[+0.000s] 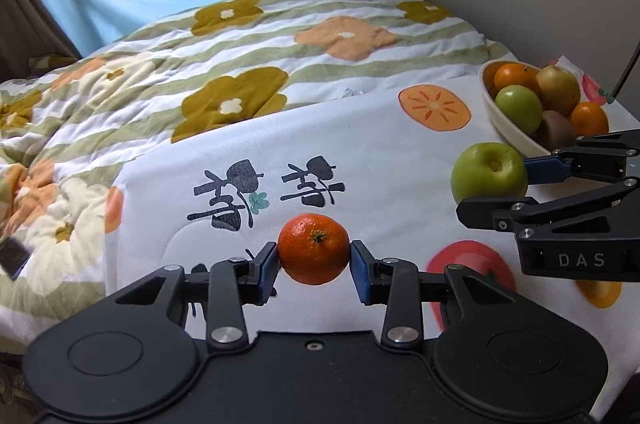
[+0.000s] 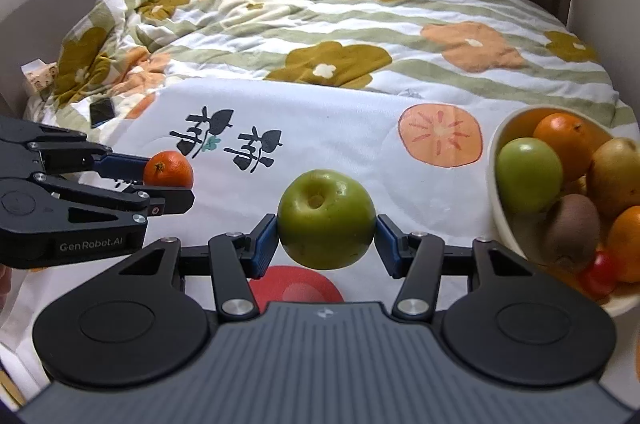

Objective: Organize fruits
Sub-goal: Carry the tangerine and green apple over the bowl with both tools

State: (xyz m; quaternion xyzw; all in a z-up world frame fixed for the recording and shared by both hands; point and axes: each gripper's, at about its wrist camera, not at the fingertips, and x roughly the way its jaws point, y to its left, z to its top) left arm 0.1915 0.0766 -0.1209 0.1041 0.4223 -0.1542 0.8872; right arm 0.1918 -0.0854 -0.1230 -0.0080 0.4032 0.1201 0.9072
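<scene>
The left gripper (image 1: 314, 260) pinches a small orange (image 1: 313, 248) between its blue pads, one pad on each flank, stem end facing the camera. The right gripper (image 2: 326, 238) clamps a green apple (image 2: 326, 220) the same way, with its dimpled end turned toward the lens. Both fruits hang clear of the white fruit-print cloth (image 1: 380, 159) below them.

What the coming move seems to turn on is the bowl (image 2: 500, 220). It sits at the right edge of the cloth, to the right of both grippers, and the right gripper is much the nearer: in the right wrist view the cream rim stands just beside the right-hand pad, while the left gripper would have to cross the whole cloth, past the other tool. Both fruits are round, so neither has a long axis to line up.

Room in the bowl is tight. It already holds another green apple (image 2: 528, 173), oranges, a kiwi (image 2: 572, 224), a yellowish fruit and a small red tomato, heaped near the rim. The bowl also sits close to the wall and the cloth's right edge, so a fruit dropped carelessly could roll off. The middle of the cloth, by contrast, lies open. Behind it spreads a rumpled flowered quilt (image 1: 240, 71).
</scene>
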